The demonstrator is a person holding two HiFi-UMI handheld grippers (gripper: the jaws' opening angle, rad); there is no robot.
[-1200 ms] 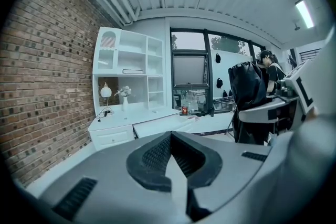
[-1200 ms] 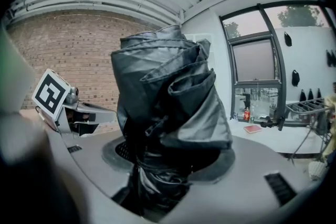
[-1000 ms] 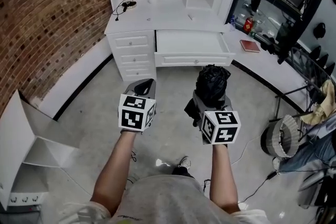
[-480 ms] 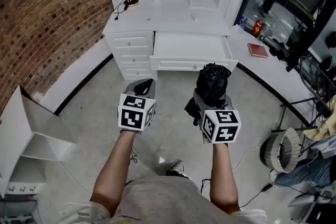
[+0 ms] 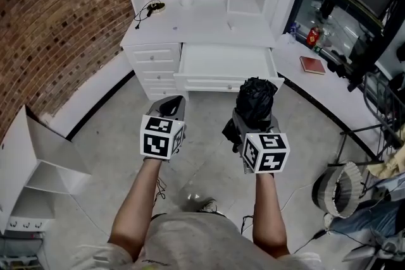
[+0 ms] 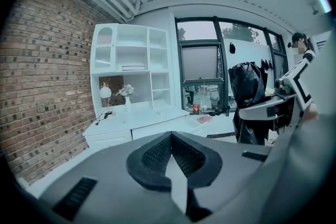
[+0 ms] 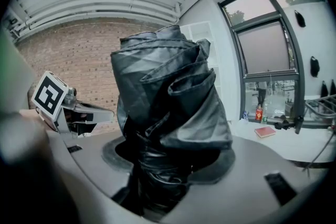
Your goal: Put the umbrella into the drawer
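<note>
White desk (image 5: 190, 22) has one drawer (image 5: 224, 63) open; right gripper (image 5: 252, 121) clamps one umbrella (image 5: 255, 97), left gripper (image 5: 173, 101) jaws together, empty.

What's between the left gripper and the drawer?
Nothing but bare grey floor, as the head view shows, between the left gripper and the open drawer.

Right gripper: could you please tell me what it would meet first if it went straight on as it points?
Probably the open drawer; the right gripper, shut on the umbrella, aims at its right half, though height is hard to judge.
</note>
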